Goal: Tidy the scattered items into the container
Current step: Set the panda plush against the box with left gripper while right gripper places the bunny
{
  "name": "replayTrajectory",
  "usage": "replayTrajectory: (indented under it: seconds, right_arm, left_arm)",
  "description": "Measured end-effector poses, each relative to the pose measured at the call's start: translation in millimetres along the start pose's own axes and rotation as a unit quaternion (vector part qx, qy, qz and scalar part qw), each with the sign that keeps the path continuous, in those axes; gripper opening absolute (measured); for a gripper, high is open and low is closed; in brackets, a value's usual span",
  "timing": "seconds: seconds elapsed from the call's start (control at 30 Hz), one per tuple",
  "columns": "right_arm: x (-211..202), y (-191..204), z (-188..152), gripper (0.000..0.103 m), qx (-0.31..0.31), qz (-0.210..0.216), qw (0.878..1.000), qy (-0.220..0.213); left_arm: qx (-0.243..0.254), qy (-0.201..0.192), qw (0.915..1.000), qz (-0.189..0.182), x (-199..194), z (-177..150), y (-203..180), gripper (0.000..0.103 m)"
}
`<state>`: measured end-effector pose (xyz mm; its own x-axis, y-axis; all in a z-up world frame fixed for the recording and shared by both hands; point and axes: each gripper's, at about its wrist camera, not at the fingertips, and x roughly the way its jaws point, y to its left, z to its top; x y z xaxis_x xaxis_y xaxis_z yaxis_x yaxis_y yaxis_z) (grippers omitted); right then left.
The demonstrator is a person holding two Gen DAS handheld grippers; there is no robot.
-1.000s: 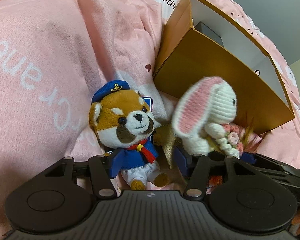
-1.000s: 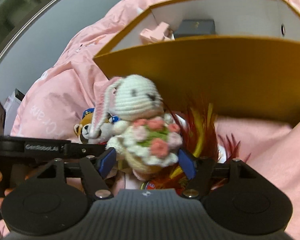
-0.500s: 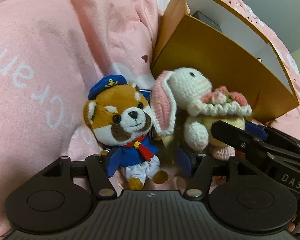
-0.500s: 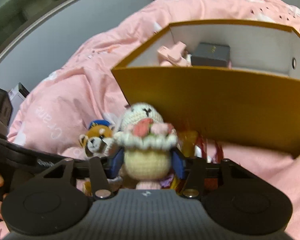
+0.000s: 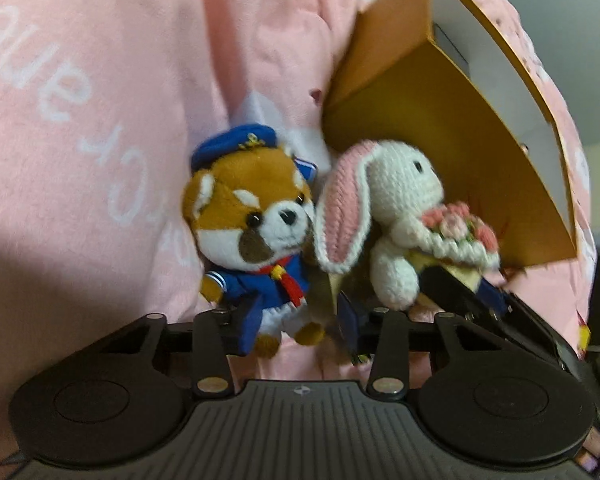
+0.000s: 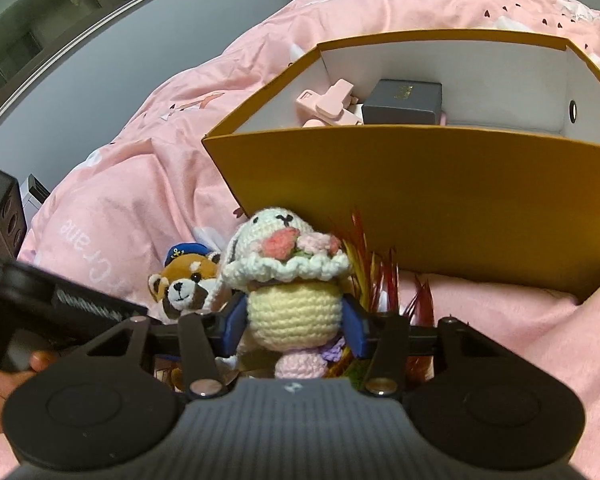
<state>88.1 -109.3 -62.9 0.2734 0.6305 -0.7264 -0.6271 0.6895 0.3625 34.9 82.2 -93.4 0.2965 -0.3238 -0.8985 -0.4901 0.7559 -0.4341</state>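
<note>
The pickup step is under way. The right gripper (image 6: 294, 326) has its fingers clamped on the crocheted rabbit's (image 6: 290, 304) soft yarn belly, near the cardboard box (image 6: 440, 196) on the bed. The left gripper (image 5: 296, 322) is closing around the plush fox's (image 5: 256, 240) legs, though whether the fingers press yet is blurred. Next, each toy needs lifting over the stiff near wall.

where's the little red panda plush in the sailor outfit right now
The red panda plush in the blue sailor outfit lies on the pink duvet, between the left gripper jaws, which are closing, beside the white crocheted bunny.
</note>
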Motion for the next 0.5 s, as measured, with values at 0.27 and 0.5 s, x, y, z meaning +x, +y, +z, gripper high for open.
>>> replayTrajectory:
  seconds: [0.27, 0.5]
  right_arm:
    - [-1.3, -4.3, -2.2, 0.053, 0.008, 0.007, 1.0, -0.002]
    - [-2.8, -5.3, -4.5, 0.053, 0.008, 0.01, 1.0, -0.004]
  left_arm:
    - [0.031, -0.013, 0.9959, 0.085, 9.3, -9.0, -26.0, 0.044]
    - [0.039, -0.012, 0.991, 0.128, 27.2, -6.1, -45.5, 0.059]
